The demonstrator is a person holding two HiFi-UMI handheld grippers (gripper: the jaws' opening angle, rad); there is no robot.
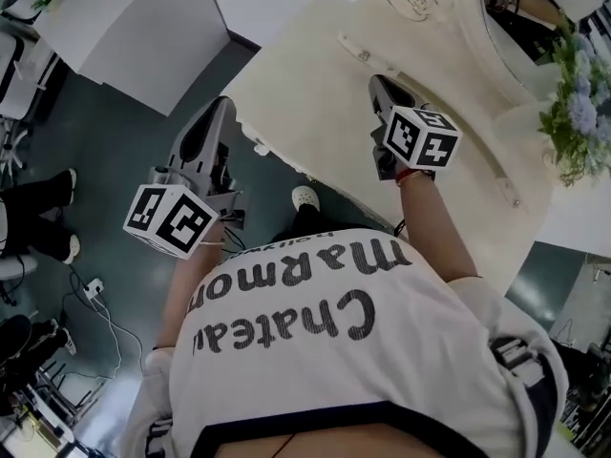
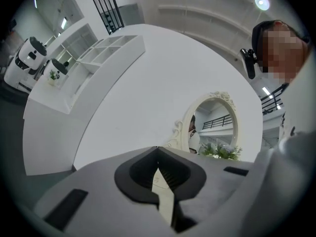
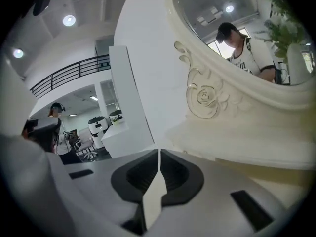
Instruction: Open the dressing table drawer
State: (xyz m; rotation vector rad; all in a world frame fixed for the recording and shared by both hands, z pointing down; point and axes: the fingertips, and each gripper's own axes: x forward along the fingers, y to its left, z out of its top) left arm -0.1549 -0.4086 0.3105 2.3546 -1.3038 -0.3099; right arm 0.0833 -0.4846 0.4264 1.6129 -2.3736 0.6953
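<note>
Two empty, jaws-together tools — left hand-held gripper, right hand-held gripper — by dressing table (long axis diagonal)

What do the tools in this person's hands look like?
The left gripper and right gripper are grey, with two tapering jaws lined in black; each carries a white cube printed with black square markers. The person wears a white T-shirt with dark lettering.
</note>
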